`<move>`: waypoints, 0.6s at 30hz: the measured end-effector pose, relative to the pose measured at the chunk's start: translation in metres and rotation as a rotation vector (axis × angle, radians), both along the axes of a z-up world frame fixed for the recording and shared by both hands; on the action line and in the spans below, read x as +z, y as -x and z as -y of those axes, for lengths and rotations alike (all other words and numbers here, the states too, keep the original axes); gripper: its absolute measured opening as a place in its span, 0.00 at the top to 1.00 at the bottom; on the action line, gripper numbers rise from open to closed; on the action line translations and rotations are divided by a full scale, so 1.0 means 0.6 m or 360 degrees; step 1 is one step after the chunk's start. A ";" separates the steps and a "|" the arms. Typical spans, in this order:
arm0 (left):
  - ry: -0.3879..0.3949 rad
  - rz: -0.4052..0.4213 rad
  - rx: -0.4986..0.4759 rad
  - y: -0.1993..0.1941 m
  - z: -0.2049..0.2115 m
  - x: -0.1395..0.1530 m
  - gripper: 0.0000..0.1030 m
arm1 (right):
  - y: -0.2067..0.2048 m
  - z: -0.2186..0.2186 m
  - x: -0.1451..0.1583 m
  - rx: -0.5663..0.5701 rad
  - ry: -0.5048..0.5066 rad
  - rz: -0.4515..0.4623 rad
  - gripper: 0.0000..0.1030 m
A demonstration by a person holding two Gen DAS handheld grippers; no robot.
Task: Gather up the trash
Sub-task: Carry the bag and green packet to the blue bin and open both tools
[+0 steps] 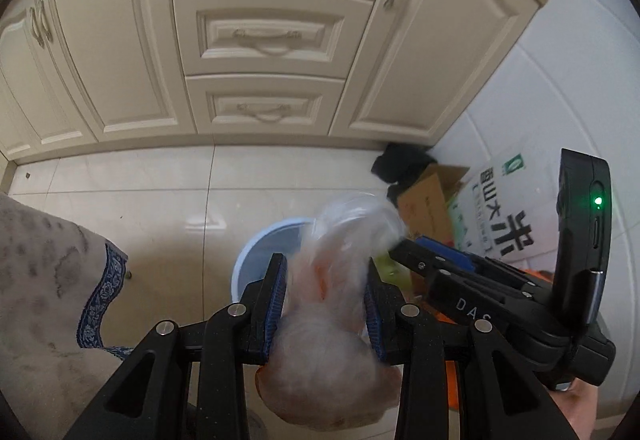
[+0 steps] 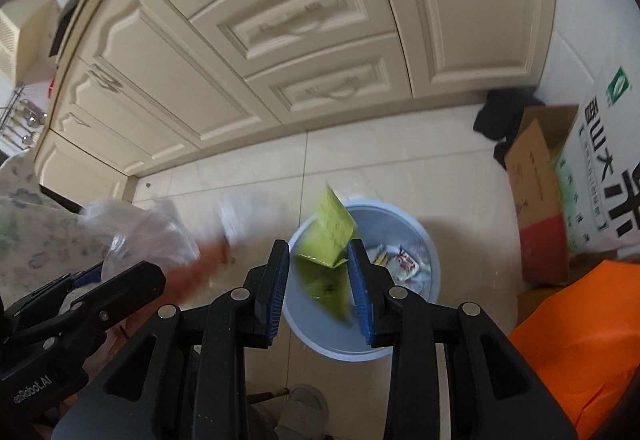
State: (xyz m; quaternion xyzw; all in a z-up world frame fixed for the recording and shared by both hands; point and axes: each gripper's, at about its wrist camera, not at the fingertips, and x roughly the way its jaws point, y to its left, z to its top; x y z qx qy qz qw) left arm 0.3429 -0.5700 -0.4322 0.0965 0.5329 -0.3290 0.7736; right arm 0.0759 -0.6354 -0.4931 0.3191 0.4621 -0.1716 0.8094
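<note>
A light blue trash bin (image 2: 430, 264) stands on the tiled floor with wrappers inside; its rim also shows in the left wrist view (image 1: 256, 244). My left gripper (image 1: 326, 280) is shut on a clear plastic bag (image 1: 340, 304) with orange bits in it, held above the bin; the bag is blurred. The bag also shows in the right wrist view (image 2: 148, 236). My right gripper (image 2: 320, 264) has its jaws apart, and a yellow-green wrapper (image 2: 328, 240) sits blurred between them over the bin, touching the right pad; whether it is gripped is unclear.
Cream cabinet doors and drawers (image 1: 264, 36) stand behind the bin. A cardboard box (image 2: 536, 196), a white rice sack (image 2: 608, 160) and a black cloth (image 2: 500, 112) sit at the right wall. An orange bag (image 2: 580, 344) lies at lower right. A patterned cloth (image 1: 44, 280) hangs at left.
</note>
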 end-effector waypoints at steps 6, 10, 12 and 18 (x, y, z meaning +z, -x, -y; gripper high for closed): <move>-0.0011 0.0071 0.0057 -0.019 0.011 0.004 0.29 | 0.011 0.003 -0.004 -0.0077 0.0018 -0.0008 0.08; -0.0032 0.0139 0.0085 0.001 0.001 0.017 0.13 | 0.022 0.004 0.010 -0.0134 0.0029 -0.0001 0.00; -0.0028 0.0163 0.0095 0.012 0.005 0.027 0.11 | 0.027 0.003 0.019 -0.0152 0.0033 -0.0010 0.00; 0.0023 0.0198 0.0109 0.066 -0.037 0.072 0.09 | 0.044 -0.013 0.074 -0.0175 0.0091 0.0046 0.00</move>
